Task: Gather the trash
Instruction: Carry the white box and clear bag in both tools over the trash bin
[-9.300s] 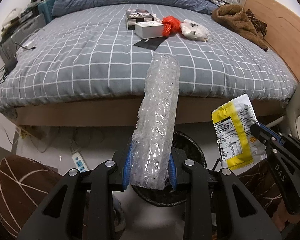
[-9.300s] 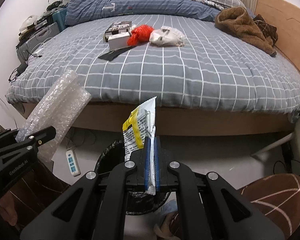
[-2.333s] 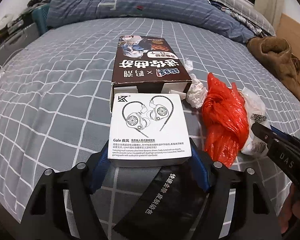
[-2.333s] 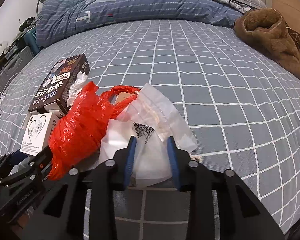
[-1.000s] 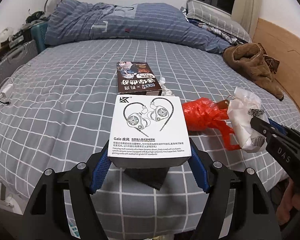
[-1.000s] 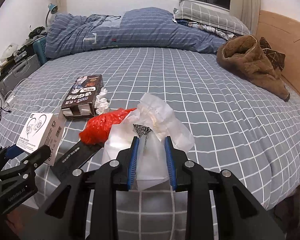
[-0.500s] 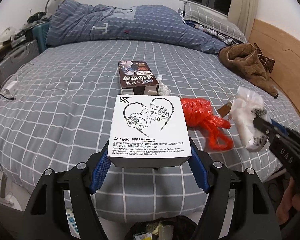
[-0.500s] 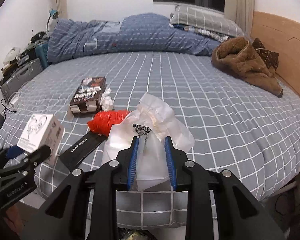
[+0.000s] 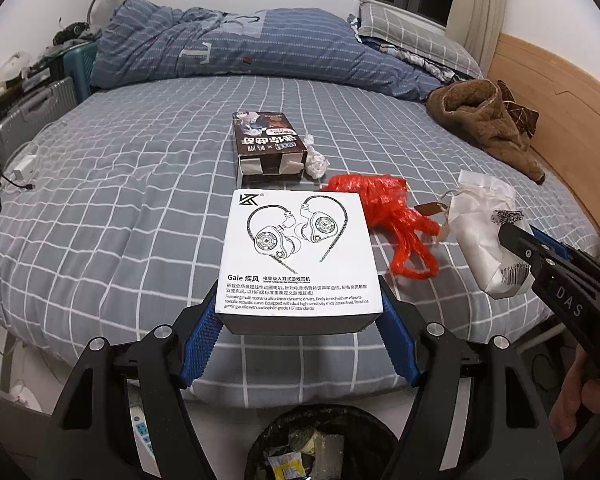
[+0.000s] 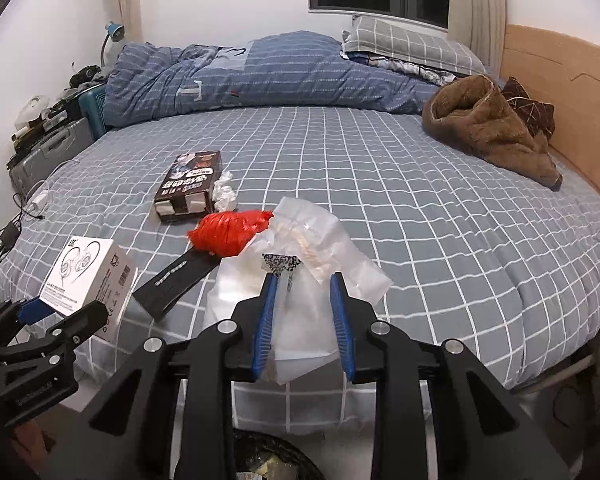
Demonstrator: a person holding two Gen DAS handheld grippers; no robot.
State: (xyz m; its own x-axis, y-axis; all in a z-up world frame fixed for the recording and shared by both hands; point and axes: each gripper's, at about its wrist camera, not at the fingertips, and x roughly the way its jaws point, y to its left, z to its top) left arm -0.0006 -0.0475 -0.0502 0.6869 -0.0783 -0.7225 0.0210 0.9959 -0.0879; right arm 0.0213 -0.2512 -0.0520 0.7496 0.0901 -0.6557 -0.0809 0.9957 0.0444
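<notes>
Step in hand: carry of two pieces of trash from the bed [image 9: 100, 216] toward the black-lined bin [image 9: 320, 440], which shows at the bottom edge of both wrist views, below the grippers.
Left gripper [image 9: 300, 320]: clamped on the white earphone box [image 9: 300, 256], blue pads on its two side faces near the lower end.
Right gripper [image 10: 304, 316]: closed on the clear plastic bag [image 10: 300, 248]; the film bunches between the pads, the loose upper part flares above them.
Box position: off the cover, above the bed's near edge, printed face up.
Box axis: long axis along the fingers, far end toward the pillows, slightly nose-up as judged from the visible front face.
Bag axis: roughly upright along the fingers, barcode label facing the camera.
Advice, box: bring it fully over the bin mouth before letting go; the grip sits low, so keep it level or it may pivot out.
Advice, bag: light film may cling to a pad; open wide.
Left on bed: dark printed box [image 9: 270, 146], crumpled white wad [image 9: 315, 164], red plastic bag [image 9: 384, 204], black flat sleeve [image 10: 176, 280].
</notes>
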